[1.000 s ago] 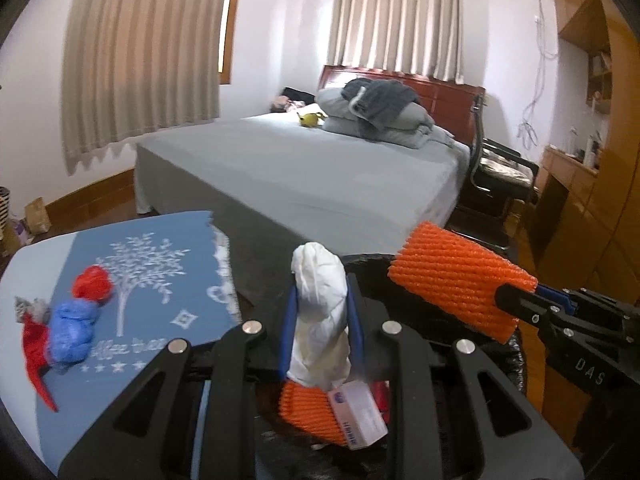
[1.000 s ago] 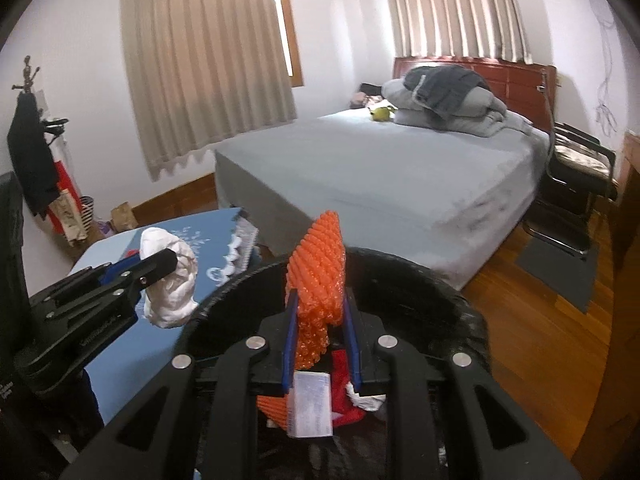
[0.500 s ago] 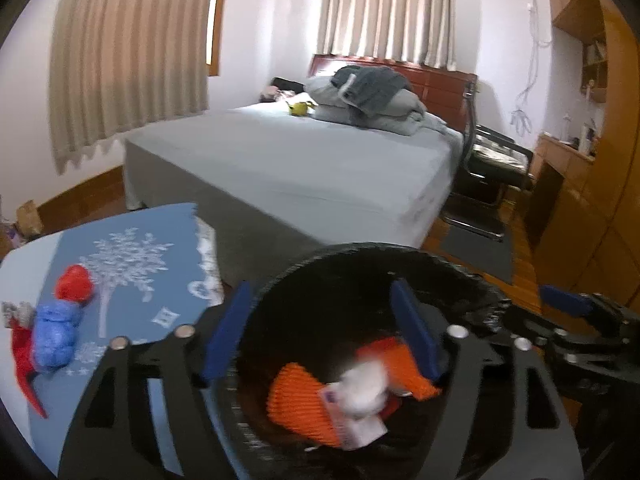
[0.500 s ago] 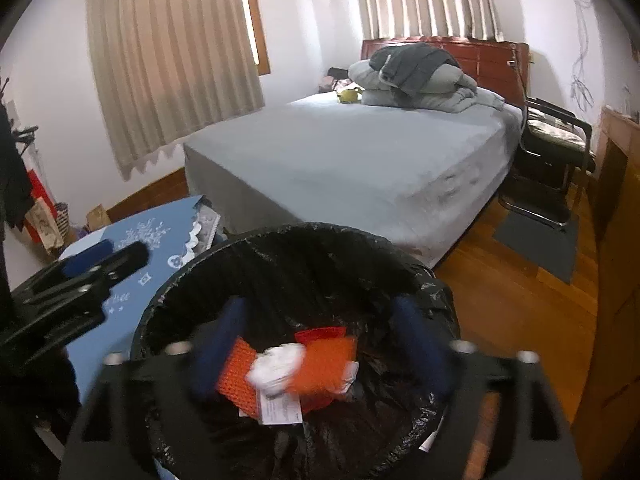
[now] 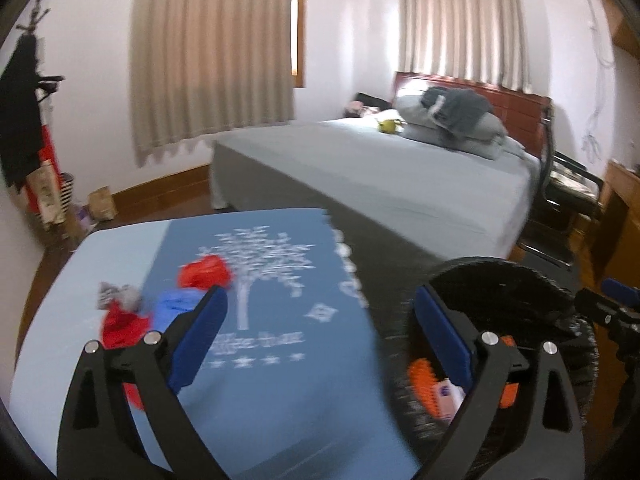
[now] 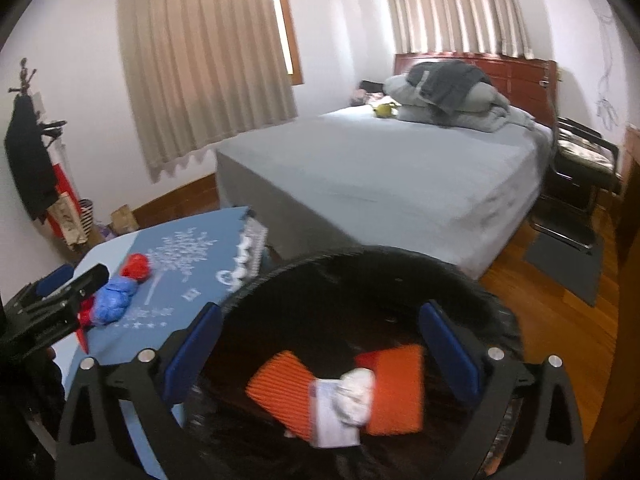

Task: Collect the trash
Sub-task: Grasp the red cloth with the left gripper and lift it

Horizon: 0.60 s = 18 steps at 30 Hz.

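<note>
A black-lined trash bin (image 6: 360,272) holds two orange mesh pieces (image 6: 280,392), a white wad (image 6: 356,392) and a small white packet. My right gripper (image 6: 320,356) is open and empty above the bin. My left gripper (image 5: 316,340) is open and empty over the blue table (image 5: 280,320), with the bin (image 5: 520,280) at its right. On the table lie a red wad (image 5: 204,274), a blue wad (image 5: 176,308), a red scrap (image 5: 120,320) and a grey crumpled bit (image 5: 116,294). The red wad (image 6: 136,266) and blue wad (image 6: 114,298) also show in the right wrist view, next to the left gripper (image 6: 64,292).
A grey bed (image 5: 380,172) with pillows stands beyond the table and bin. A black chair (image 6: 580,172) and a dark floor mat (image 6: 568,264) are at the right on the wooden floor. A coat rack (image 5: 24,128) and bags stand by the left wall.
Both grippers opened and dropped the white wad and the orange mesh into the bin. My left gripper has since swung left over the table.
</note>
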{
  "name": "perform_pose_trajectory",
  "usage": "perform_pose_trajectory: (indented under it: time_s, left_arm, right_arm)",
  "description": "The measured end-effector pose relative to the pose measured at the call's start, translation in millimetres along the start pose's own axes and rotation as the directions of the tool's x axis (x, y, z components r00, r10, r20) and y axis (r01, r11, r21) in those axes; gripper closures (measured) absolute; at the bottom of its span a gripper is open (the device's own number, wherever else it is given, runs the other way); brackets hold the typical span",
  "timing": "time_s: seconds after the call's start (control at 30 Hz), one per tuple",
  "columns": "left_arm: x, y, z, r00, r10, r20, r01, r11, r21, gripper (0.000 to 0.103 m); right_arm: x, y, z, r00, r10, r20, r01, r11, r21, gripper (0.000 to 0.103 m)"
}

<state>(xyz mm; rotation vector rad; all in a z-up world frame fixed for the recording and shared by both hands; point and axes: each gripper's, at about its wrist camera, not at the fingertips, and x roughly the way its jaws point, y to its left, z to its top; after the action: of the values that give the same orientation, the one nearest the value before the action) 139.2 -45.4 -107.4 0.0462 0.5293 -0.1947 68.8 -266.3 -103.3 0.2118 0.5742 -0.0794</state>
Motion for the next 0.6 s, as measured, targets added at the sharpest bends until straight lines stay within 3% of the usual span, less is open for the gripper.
perform_pose_trajectory:
  time_s: [0.3,0.6]
  left_arm:
    - [-6,74,-8,0.990,0.144,-0.017,-0.144,0.987,-0.073,0.011]
    - [5,144,-19,0.960,0.275,-0.055,-0.280,0.952,-0.121,0.011]
  right_arm:
    - [40,84,17,0.991,0.133,-0.005,-0.133,0.987,-0.096,0.006]
    - [82,148,18,0.978,0.203,-0.040,-0.207,0.968,-0.139,0.006]
